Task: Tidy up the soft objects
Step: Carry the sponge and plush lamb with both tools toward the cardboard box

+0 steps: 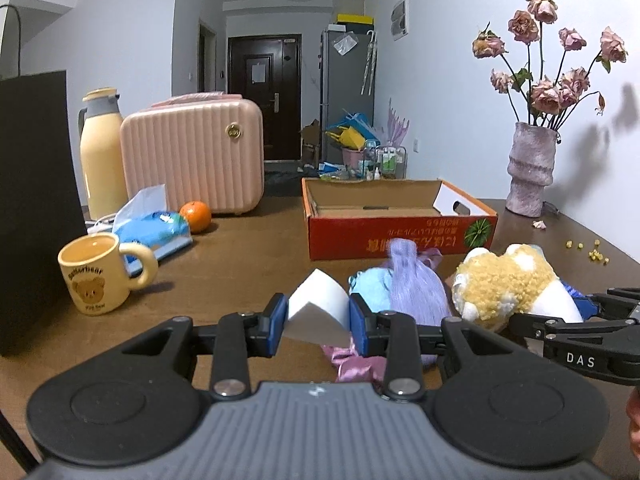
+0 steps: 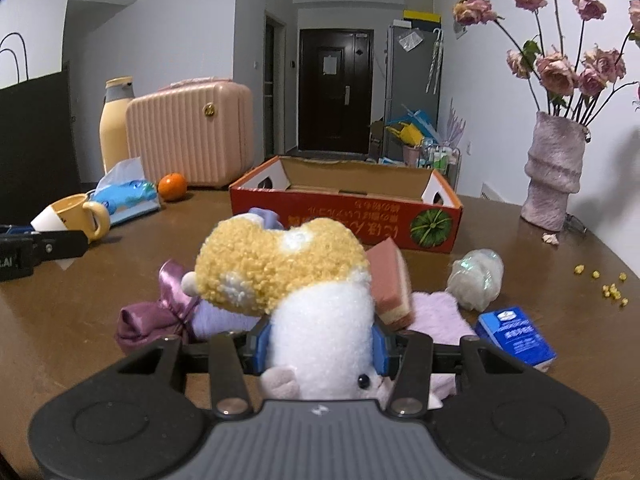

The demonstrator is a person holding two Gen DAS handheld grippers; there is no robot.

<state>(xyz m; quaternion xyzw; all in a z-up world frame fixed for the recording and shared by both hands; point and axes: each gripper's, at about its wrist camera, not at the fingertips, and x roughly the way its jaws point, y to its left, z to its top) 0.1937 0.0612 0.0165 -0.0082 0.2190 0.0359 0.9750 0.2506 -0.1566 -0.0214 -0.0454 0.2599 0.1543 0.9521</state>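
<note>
My left gripper (image 1: 318, 326) is shut on a white sponge block (image 1: 318, 306) low over the brown table. My right gripper (image 2: 320, 346) is shut on a yellow and white plush toy (image 2: 288, 280); the toy also shows in the left wrist view (image 1: 508, 284). An open red cardboard box (image 1: 396, 216) stands just behind the soft pile, its inside bare. A purple tassel (image 1: 414, 280), a light blue cloth (image 1: 370, 286) and a pink satin piece (image 2: 176, 292) lie between the grippers. A pink sponge (image 2: 390, 284), a lilac cloth (image 2: 436, 316) and a white puff (image 2: 476, 278) lie right of the toy.
A bear mug (image 1: 98, 274), a tissue pack (image 1: 154, 228), an orange (image 1: 195, 216), a pink case (image 1: 194, 160) and a yellow flask (image 1: 100, 152) stand at left. A vase of dried roses (image 1: 530, 168) stands far right. A blue tissue packet (image 2: 516, 338) lies near right.
</note>
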